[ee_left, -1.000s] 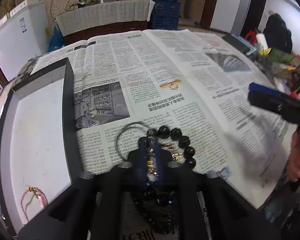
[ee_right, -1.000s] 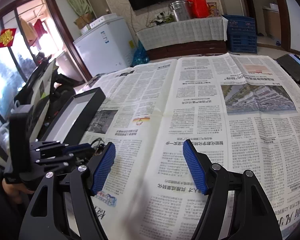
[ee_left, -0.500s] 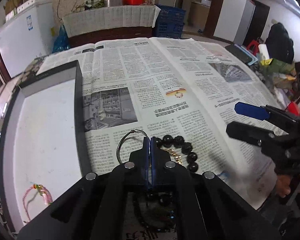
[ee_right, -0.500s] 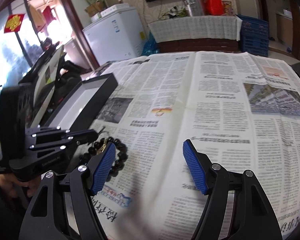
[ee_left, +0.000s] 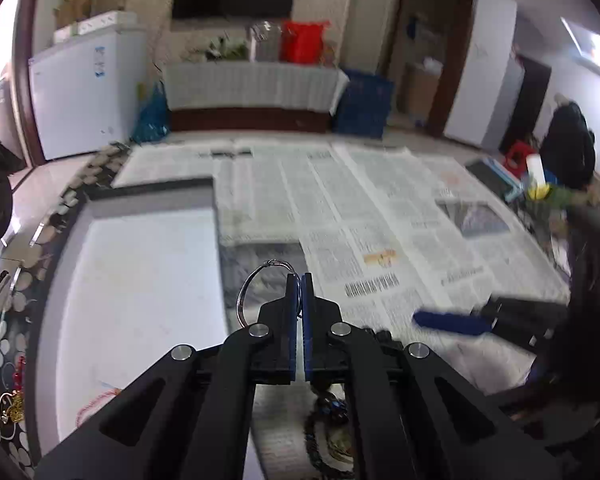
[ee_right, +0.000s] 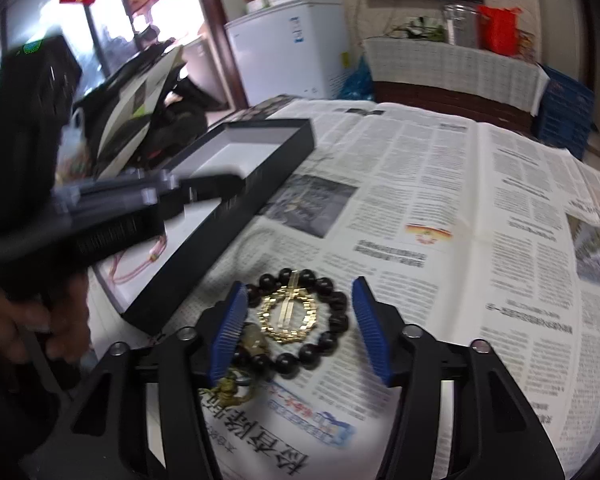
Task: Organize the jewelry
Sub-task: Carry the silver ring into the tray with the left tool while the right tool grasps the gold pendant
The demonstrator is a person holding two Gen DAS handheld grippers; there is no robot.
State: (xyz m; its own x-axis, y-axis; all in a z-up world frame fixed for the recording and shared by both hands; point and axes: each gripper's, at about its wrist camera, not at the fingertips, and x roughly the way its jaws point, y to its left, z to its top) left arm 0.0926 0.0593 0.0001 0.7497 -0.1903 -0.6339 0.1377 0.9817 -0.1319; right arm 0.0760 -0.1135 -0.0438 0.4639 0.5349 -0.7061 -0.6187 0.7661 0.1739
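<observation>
- left gripper (ee_left: 299, 280) clenched on thin silver bangle (ee_left: 256, 280), lifted over the near edge of the black box (ee_left: 140, 200)
- right gripper (ee_right: 296, 300) spread wide, straddling black bead bracelet (ee_right: 332, 320) and gold chain (ee_right: 290, 316) on the newspaper (ee_right: 460, 200), just beside the box
- step: bangle in transit to box
- next: lower and release inside box, clear of pink cord (ee_right: 140, 264); right closes on beads

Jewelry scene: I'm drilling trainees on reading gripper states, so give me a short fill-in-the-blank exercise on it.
1. The left gripper is shut on a thin silver ____.
2. The right gripper, with jaws ____, hovers over the black bead bracelet.
3. Inside that bracelet lies a ____-coloured chain bracelet.
4. A pink cord bracelet lies in the black ____.

Missing words: ring; open; gold; box
</observation>
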